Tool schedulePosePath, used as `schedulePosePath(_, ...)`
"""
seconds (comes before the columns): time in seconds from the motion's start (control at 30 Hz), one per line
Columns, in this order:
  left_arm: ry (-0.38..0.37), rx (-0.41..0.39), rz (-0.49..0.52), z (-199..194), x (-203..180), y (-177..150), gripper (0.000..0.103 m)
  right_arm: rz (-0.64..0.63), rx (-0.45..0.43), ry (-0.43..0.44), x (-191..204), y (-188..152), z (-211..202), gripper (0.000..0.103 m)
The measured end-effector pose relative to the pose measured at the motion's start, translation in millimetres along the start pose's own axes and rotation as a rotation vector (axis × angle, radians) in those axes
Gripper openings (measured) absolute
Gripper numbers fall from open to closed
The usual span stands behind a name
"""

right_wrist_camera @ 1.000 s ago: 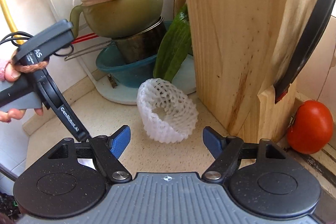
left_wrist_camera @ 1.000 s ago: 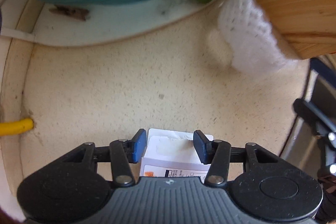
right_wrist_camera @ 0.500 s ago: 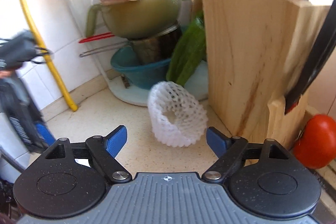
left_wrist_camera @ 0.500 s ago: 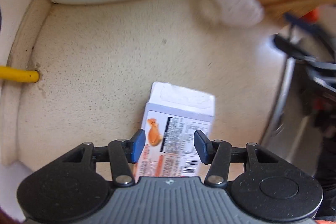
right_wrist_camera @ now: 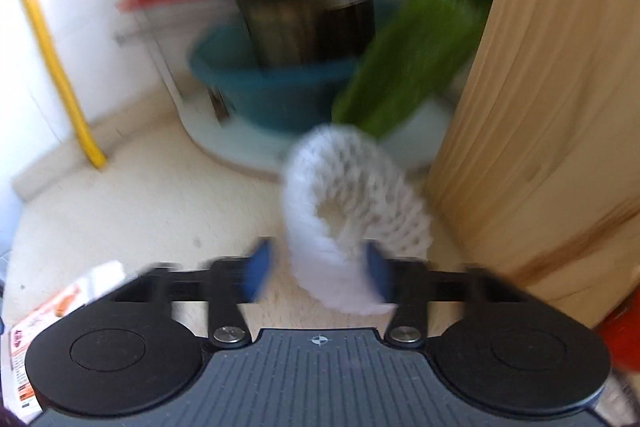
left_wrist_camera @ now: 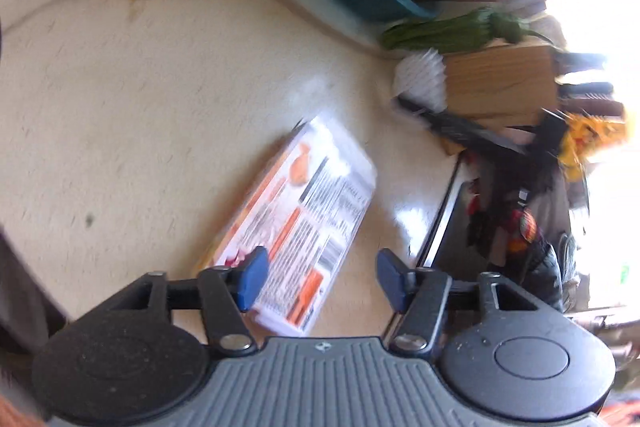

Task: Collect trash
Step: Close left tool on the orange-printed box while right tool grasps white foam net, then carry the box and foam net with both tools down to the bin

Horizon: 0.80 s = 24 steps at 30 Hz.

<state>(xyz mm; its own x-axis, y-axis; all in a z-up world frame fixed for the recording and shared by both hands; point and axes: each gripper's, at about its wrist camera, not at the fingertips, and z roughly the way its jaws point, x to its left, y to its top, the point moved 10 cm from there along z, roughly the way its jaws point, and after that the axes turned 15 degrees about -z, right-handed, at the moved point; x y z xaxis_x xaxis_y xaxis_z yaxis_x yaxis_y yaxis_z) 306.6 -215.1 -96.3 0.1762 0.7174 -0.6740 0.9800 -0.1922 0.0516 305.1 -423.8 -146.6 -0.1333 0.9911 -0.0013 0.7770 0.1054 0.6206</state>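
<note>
Teal basin (right_wrist_camera: 280,87) beside wooden knife block (right_wrist_camera: 552,115), yellow pipe (right_wrist_camera: 52,59) at wall

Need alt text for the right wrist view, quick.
The right gripper is open around a white foam net sleeve on a beige counter, beside a wooden knife block. The picture is motion-blurred.

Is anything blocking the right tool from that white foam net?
Nothing visible: the white foam mesh sleeve already sits between the right tool's open fingers, with the wooden knife block just beside it on the right.
</note>
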Motion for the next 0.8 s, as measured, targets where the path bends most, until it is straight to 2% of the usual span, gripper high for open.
schedulePosePath(0.07, 0.012, 0.028, 0.113, 11.0, -11.5, -4.7, 0.063, -0.008, 0.015, 0.006, 8.8, -5.5, 4.3, 0.029)
schedulePosePath(0.1, 0.054, 0.053, 0.196, 18.8, -15.1, -7.0, 0.065, -0.034, 0.021, -0.011, 13.5, -6.6, 2.7, 0.029)
schedulePosePath(0.13, 0.101, 0.051, 0.273, 23.1, -18.3, -7.0, 0.065, -0.045, 0.027, -0.011, 18.1, -8.1, 0.7, 0.028)
schedulePosePath(0.17, 0.122, 0.012, 0.352, 24.0, -23.2, -2.7, 0.068, -0.045, 0.030, -0.001, 22.8, -9.9, -1.7, 0.026)
schedulePosePath(0.23, 0.170, -0.044, 0.460, 20.4, -28.6, 5.2, 0.078, -0.056, 0.038, 0.001, 28.6, -13.8, -6.0, 0.026)
schedulePosePath(0.27, 0.158, -0.027, 0.495, 21.6, -31.8, 4.2, 0.093, -0.059, 0.040, 0.001, 30.5, -15.6, -8.0, 0.026)
schedulePosePath(0.3, 0.140, 0.018, 0.514, 27.0, -34.4, 0.4, 0.100, -0.057, 0.039, 0.004, 31.6, -17.0, -9.5, 0.026)
schedulePosePath(0.37, 0.150, 0.080, 0.568, 39.0, -34.9, -6.0, 0.100, -0.048, 0.038, 0.005, 32.2, -18.5, -11.5, 0.026)
schedulePosePath(0.4, 0.169, 0.062, 0.607, 43.2, -36.9, -6.2, 0.100, -0.037, 0.031, 0.008, 32.0, -19.3, -13.6, 0.026)
schedulePosePath(0.47, 0.168, 0.105, 0.572, 59.2, -36.2, -7.9, 0.100, -0.018, 0.022, 0.017, 31.2, -18.0, -13.8, 0.027)
schedulePosePath(0.5, 0.202, 0.133, 0.526, 73.3, -24.8, -7.5, 0.099, -0.017, 0.021, 0.016, 32.3, -18.1, -12.9, 0.027)
schedulePosePath(0.53, 0.223, 0.081, 0.558, 77.4, -25.0, -6.7, 0.100, -0.019, 0.020, 0.017, 33.6, -18.5, -12.1, 0.027)
schedulePosePath(0.6, 0.341, 0.035, 0.688, 94.3, -25.4, -8.4, 0.100, -0.014, 0.020, 0.019, 33.5, -20.6, -9.7, 0.029)
schedulePosePath(0.67, 0.422, -0.029, 0.772, 109.1, -25.4, -12.2, 0.100, -0.017, 0.018, 0.013, 33.6, -20.9, -8.5, 0.029)
schedulePosePath(0.73, 0.399, -0.057, 0.768, 114.3, -31.2, -16.4, 0.100, 0.000, 0.014, 0.003, 32.7, -22.0, -9.3, 0.028)
schedulePosePath(0.77, 0.399, -0.072, 0.748, 114.8, -31.2, -15.6, 0.096, 0.002, 0.011, -0.004, 32.3, -22.1, -9.9, 0.026)
schedulePosePath(0.8, 0.396, -0.092, 0.729, 114.4, -32.1, -13.8, 0.086, 0.004, 0.007, -0.016, 31.7, -22.3, -11.9, 0.023)
